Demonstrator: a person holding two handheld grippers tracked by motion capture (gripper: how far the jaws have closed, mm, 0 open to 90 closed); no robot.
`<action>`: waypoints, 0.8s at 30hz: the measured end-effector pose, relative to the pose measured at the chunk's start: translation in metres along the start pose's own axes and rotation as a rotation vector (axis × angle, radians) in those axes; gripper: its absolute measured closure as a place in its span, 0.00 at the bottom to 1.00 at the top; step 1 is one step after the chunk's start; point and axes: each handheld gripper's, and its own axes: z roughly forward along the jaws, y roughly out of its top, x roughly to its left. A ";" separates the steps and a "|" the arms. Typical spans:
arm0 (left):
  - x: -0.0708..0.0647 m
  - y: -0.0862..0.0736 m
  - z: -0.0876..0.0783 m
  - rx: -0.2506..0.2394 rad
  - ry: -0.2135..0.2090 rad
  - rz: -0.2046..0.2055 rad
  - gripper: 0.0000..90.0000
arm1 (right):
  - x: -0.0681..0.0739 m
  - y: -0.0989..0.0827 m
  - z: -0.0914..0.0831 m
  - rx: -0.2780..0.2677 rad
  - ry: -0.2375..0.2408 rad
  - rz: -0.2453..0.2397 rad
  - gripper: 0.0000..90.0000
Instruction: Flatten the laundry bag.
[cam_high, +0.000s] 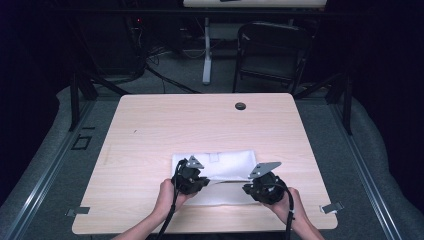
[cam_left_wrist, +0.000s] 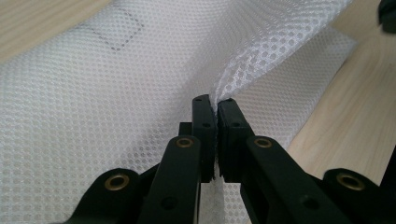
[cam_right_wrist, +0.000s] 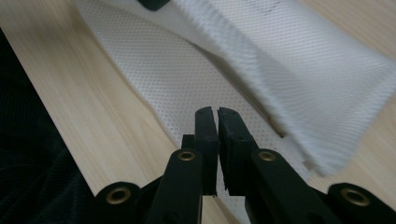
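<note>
- no brand or writing i can read anywhere; the one mark is a small square stitched patch (cam_left_wrist: 116, 31) on the mesh bag (cam_high: 227, 165), and it looks blank from here.
- one mesh bag: white, netted fabric full of tiny round holes, soft and floppy, roughly rectangular, lying flat on the near middle of the table (cam_high: 150, 125).
- in my left gripper view the bag's upper layer is lifted into a fold while the lower layer lies flat on the wood.
- my left gripper (cam_left_wrist: 216, 105) is clenched on that lifted edge of mesh, with the fabric pinched between the two black jaws.
- my right gripper (cam_right_wrist: 217, 112) has its jaws pressed together above the bag's lower layer; i cannot tell whether any mesh is caught between them.
- two grippers in all, black, hard and angular, with brass-coloured pivot pins; each carries a grey three-cornered plate on top in the high view.
- two hands come in from the near edge, one on each gripper, at the bag's near side, left and right.
- one table: pale wood grain, rounded corners, one dark round hole (cam_high: 240, 106) near the far edge.
- one dark folding chair (cam_high: 270, 50) stands beyond the table on the grey floor.
</note>
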 end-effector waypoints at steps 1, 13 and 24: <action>0.001 0.001 -0.001 -0.002 -0.002 -0.002 0.97 | 0.001 -0.001 0.004 0.006 0.002 -0.007 0.97; 0.005 0.003 -0.005 -0.010 0.011 -0.004 0.97 | 0.012 -0.003 0.060 0.136 -0.050 -0.117 1.00; 0.010 0.011 -0.014 -0.052 0.018 -0.020 0.97 | 0.011 -0.006 0.065 0.155 -0.042 -0.127 1.00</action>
